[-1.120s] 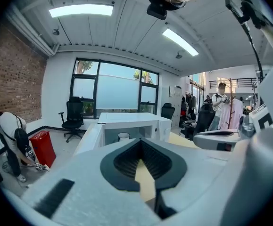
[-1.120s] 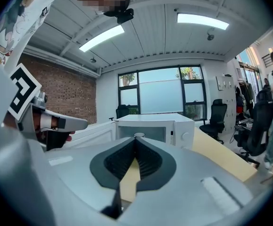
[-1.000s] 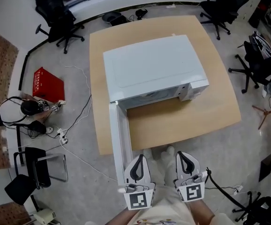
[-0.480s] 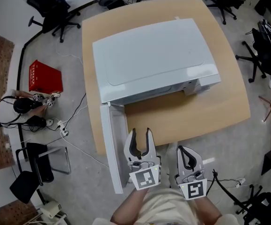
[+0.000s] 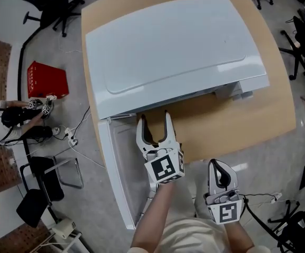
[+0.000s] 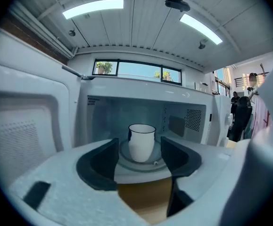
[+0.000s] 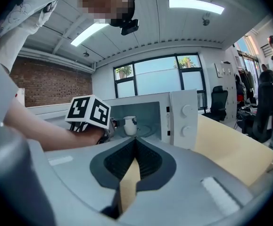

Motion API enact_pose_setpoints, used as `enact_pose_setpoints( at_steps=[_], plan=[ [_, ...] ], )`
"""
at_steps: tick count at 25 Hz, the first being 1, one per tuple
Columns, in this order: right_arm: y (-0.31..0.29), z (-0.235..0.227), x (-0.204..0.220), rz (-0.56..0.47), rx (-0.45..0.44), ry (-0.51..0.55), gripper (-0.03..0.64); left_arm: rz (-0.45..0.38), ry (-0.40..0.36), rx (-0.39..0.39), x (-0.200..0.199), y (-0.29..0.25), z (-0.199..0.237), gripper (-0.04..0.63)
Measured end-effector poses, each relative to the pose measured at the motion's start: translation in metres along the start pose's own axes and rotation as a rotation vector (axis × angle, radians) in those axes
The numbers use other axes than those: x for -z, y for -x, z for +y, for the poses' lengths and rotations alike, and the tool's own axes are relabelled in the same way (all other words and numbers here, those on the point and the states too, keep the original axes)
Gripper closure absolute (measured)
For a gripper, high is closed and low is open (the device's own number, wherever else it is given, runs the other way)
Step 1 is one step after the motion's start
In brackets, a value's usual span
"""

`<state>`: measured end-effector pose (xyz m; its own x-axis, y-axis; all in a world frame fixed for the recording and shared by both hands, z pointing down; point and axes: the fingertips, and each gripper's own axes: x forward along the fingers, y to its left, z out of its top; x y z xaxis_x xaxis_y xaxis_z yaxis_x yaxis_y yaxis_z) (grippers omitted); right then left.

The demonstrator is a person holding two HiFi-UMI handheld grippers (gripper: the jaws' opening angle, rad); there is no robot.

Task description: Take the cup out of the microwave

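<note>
White microwave point(image 5: 173, 46) on wooden table point(image 5: 236, 120), door point(image 5: 121, 167) swung open at front-left corner. Left gripper point(image 5: 154, 119) at microwave front, jaws opening, only table wood between them. Right gripper point(image 5: 220, 166) farther back from microwave front, past table edge, jaws together. Red crate point(image 5: 47, 80) on floor left of microwave.

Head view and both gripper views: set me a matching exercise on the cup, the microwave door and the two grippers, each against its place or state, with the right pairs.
Column one:
1. cup
2. microwave door
3. left gripper
4. right gripper

Column two:
A. jaws together, empty
B. swung open
C. upright inside the microwave
D. jaws apart, pointed into the cavity

Pairs: 1-C, 2-B, 3-D, 4-A.

The left gripper's jaws are opening. The cup lies ahead of them, not yet between them.
</note>
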<state>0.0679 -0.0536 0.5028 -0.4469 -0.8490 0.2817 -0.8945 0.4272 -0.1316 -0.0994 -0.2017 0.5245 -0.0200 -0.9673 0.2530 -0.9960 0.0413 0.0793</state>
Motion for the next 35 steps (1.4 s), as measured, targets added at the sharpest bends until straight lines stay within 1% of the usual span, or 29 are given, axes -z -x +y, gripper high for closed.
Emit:
enact_pose_setpoints(
  at_steps=[2, 7, 11, 15, 16, 21, 23, 26, 30, 33, 35],
  plan=[
    [0.000, -0.002, 0.006, 0.013, 0.005, -0.008, 0.609, -0.005, 0.006, 0.016, 0.001, -0.021, 0.001, 0.280],
    [0.005, -0.009, 0.020, 0.043, 0.020, -0.020, 0.609, -0.030, -0.017, 0.065, 0.002, -0.063, -0.003, 0.207],
    [0.008, -0.015, 0.023, 0.044, 0.033, -0.030, 0.609, -0.041, -0.015, 0.112, 0.002, -0.083, -0.005, 0.183],
    [0.008, -0.017, 0.026, 0.049, 0.035, -0.034, 0.609, -0.030, -0.024, 0.112, 0.005, -0.098, -0.001, 0.182],
    [0.008, -0.016, 0.026, 0.049, 0.035, -0.037, 0.609, -0.025, -0.031, 0.113, 0.006, -0.102, -0.001, 0.173],
    [0.007, -0.009, 0.025, 0.049, 0.018, -0.037, 0.609, -0.002, -0.058, 0.122, 0.013, -0.116, -0.005, 0.174],
    [0.007, -0.006, 0.023, 0.044, 0.011, -0.035, 0.609, -0.009, -0.065, 0.120, 0.013, -0.117, -0.005, 0.209],
    [0.007, -0.007, 0.023, 0.036, 0.007, -0.026, 0.609, -0.013, -0.064, 0.111, 0.012, -0.117, -0.005, 0.210],
    [0.004, -0.013, 0.024, 0.049, 0.033, -0.065, 0.609, -0.007, -0.052, 0.103, 0.013, -0.116, -0.002, 0.210],
    [0.004, -0.016, 0.025, 0.071, 0.031, -0.024, 0.609, -0.002, -0.032, 0.083, 0.012, -0.112, 0.003, 0.210],
    [0.004, -0.017, 0.023, 0.071, 0.026, -0.018, 0.611, -0.001, -0.041, 0.075, 0.014, -0.106, 0.003, 0.210]
  ],
)
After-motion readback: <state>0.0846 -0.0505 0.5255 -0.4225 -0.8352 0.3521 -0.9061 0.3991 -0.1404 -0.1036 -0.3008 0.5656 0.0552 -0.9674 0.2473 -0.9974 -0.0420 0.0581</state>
